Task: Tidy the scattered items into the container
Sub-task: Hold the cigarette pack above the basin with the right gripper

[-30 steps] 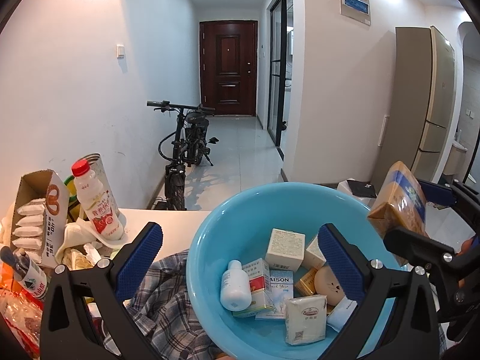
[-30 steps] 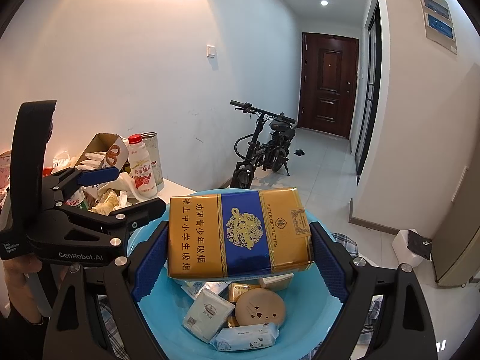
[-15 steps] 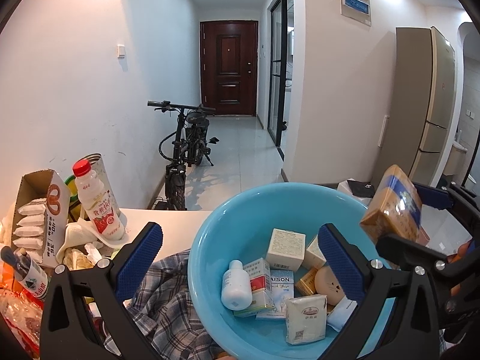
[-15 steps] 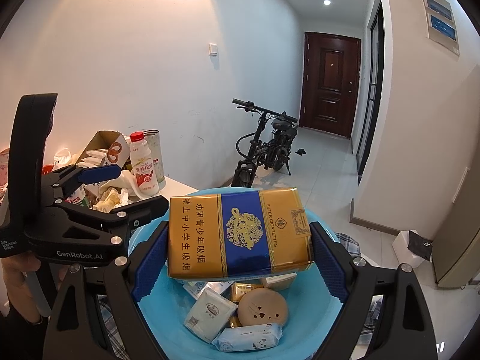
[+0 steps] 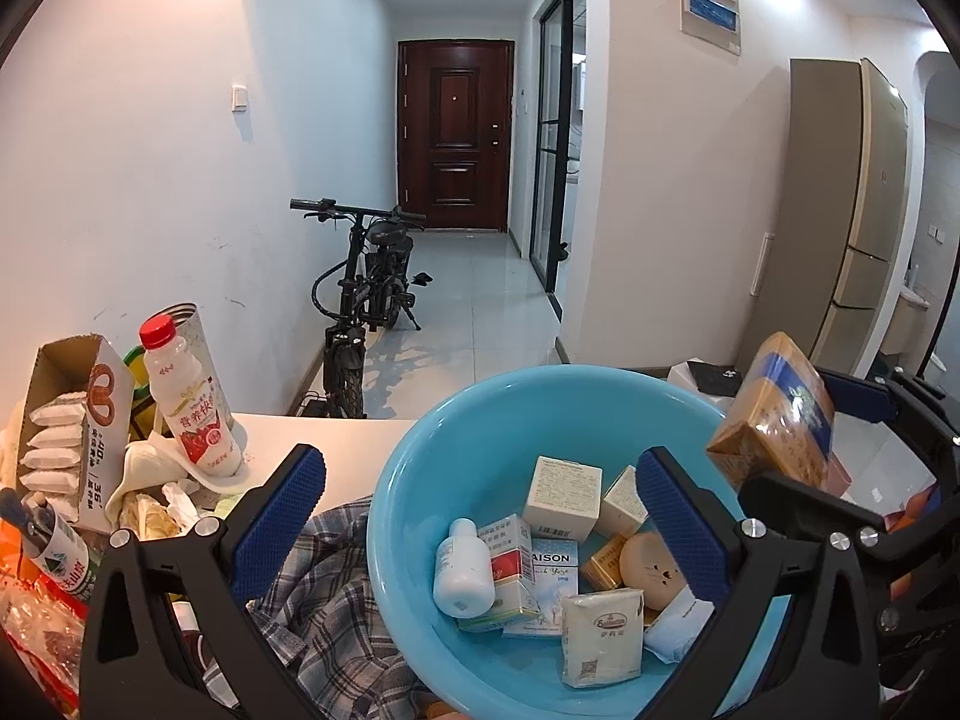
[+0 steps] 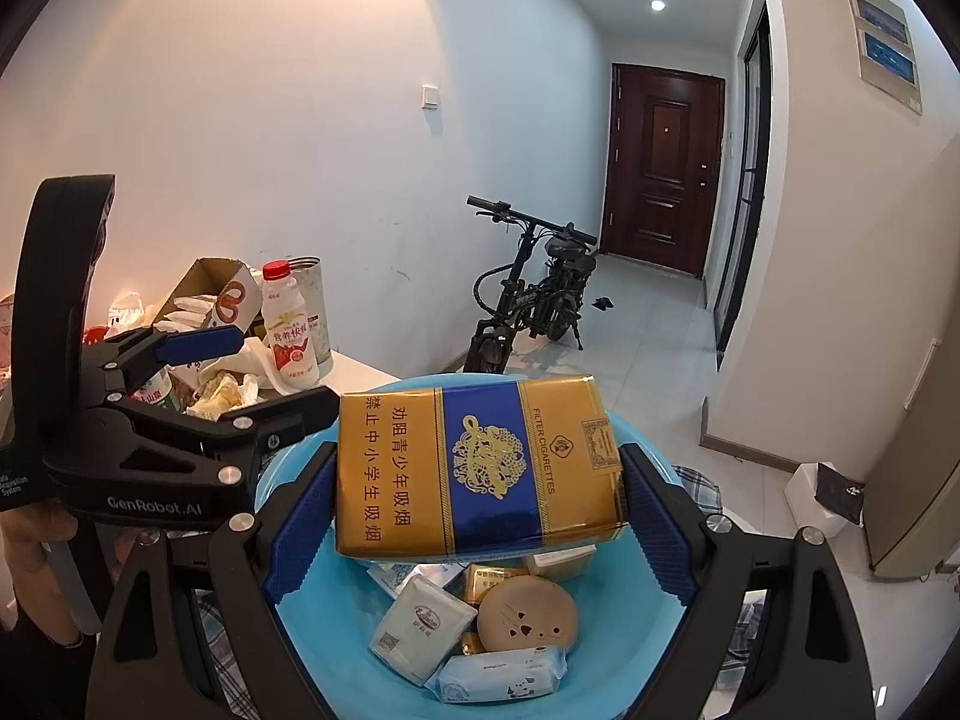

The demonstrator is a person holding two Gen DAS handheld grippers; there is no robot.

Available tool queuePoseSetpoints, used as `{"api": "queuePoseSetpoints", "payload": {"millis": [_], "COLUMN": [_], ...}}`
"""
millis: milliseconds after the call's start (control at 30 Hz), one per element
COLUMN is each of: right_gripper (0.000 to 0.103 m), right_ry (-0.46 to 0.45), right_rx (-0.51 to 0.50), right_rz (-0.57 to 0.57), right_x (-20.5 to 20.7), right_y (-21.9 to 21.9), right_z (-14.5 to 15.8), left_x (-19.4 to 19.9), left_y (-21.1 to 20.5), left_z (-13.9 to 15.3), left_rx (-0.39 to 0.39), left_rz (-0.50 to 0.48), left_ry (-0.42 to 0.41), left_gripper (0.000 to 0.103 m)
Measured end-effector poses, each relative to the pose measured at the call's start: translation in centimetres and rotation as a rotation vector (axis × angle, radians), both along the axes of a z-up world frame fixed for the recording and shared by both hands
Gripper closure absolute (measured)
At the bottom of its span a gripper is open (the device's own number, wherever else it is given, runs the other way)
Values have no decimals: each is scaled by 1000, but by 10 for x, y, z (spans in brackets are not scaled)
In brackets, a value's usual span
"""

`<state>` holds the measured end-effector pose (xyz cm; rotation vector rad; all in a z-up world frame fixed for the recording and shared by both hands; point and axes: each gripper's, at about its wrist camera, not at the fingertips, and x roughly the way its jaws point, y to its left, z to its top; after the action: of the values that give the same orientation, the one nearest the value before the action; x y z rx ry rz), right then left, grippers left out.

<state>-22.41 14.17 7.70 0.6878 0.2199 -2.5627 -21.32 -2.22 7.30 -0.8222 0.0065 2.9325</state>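
The blue bowl [image 6: 651,648] already holds many small boxes – the right gripper [image 6: 477,519] has its jaws squeezed on the gold cigarette pack [image 6: 480,468] just above it, the left gripper [image 5: 480,516] hangs wide open holding nothing – and the milk bottle [image 5: 189,414] waits on the surface beyond its left jaw.

A black bicycle [image 5: 366,294] stands before the brown door [image 5: 456,135].

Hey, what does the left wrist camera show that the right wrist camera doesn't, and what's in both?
Only the left wrist view shows the small white plastic bottle in the basin and the beige fridge. Only the right wrist view shows the printed front of the gold and blue cigarette carton, clamped in the right gripper. Both show the round blue plastic basin, the red-capped milk bottle and the black bicycle.
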Motion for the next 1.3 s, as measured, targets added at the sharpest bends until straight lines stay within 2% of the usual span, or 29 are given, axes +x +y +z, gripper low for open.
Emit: {"api": "queuePoseSetpoints", "payload": {"millis": [100,1300], "right_gripper": [13,13], "right_ry": [-3,3], "right_rx": [3,-4], "right_rz": [2,-15], "right_x": [0,0], "right_y": [0,2], "right_z": [0,0], "left_x": [-1,2], "left_y": [2,-1], "left_z": [-1,3], "left_rx": [-16,-3], "left_rz": [1,4], "left_ry": [-4,3], "left_gripper": [0,0]}}
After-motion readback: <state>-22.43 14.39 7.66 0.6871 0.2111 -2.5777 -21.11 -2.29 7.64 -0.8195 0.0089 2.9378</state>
